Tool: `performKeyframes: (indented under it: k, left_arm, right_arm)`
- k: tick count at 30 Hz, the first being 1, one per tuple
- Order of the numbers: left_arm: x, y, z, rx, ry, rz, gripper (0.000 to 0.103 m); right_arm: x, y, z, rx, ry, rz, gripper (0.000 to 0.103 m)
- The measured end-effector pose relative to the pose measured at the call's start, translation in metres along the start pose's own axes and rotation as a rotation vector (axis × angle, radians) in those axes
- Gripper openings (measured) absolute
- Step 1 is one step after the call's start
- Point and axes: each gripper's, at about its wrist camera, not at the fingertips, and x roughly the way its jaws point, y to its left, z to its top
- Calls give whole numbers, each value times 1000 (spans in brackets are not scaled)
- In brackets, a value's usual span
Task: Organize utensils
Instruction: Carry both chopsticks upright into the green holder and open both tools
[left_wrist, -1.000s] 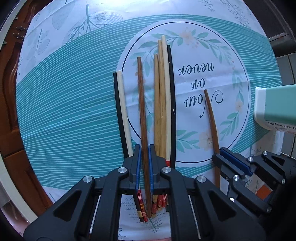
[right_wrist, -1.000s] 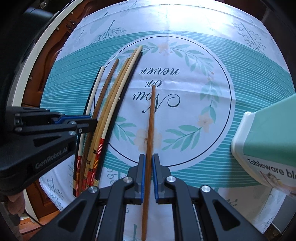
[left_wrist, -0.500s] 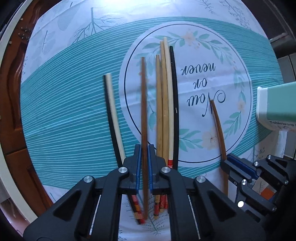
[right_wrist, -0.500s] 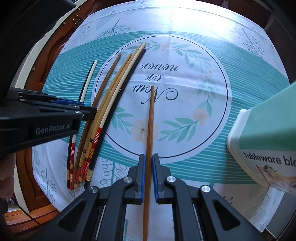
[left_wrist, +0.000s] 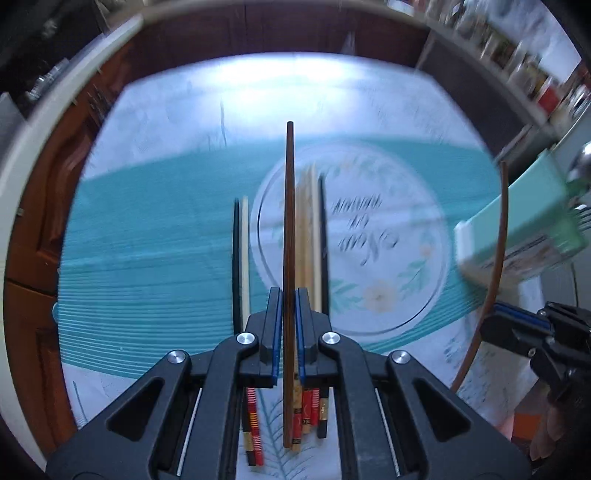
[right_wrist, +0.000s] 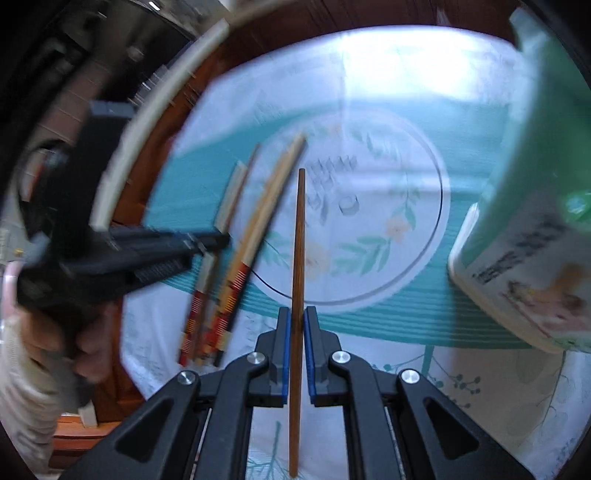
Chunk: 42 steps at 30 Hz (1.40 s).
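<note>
Bench: your teal-and-white tablecloth (left_wrist: 155, 258) covers it, wood showing at the left edge. Left hand-held gripper (left_wrist: 289, 325): clamped on a dark brown chopstick (left_wrist: 289, 229), raised above the remaining chopsticks (left_wrist: 314, 236). Right hand-held gripper (right_wrist: 296, 343): clamped on a lighter brown chopstick (right_wrist: 298, 251). Mint tableware box (right_wrist: 532, 229): near right, blurred, cut off in both views.

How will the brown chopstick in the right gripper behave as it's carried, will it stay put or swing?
The brown chopstick looks stiff and light. The right gripper pinches it low, so it may pivot. Smooth and tapered, it could slip.
</note>
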Motion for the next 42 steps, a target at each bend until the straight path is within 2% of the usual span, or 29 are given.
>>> performKeyframes:
  k: [3, 6, 9, 14, 21, 25, 30, 37, 42]
  left_arm:
    - [-26, -2, -3, -6, -125, -6, 4]
    - [-47, 8, 2, 0, -215, -9, 4]
    - [-77, 20, 7, 15, -275, -4, 4]
    - [-111, 6, 6, 41, -375, -41, 4]
    - [-183, -39, 28, 96, -545, -177, 4]
    - [-207, -66, 51, 100, -605, -260, 4]
    - [-207, -94, 78, 60, -650, -328, 4]
    - [-162, -115, 102, -18, -626, -370, 4]
    - [-124, -122, 103, -27, -587, -372, 4]
  right_arm:
    - [-27, -1, -6, -19, -121, 48, 6]
    - [-49, 1, -10, -41, -228, 67, 6]
    - [-72, 1, -15, -65, -330, 89, 6]
    - [-104, 9, -23, -122, -449, 82, 6]
    - [-140, 15, -23, -167, -586, 50, 6]
    - [-175, 16, -18, -183, -694, 16, 6]
    - [-215, 14, -8, -214, -834, -79, 6]
    - [-220, 2, 4, -263, -899, -209, 6]
    - [-219, -7, 10, -271, -924, -238, 6]
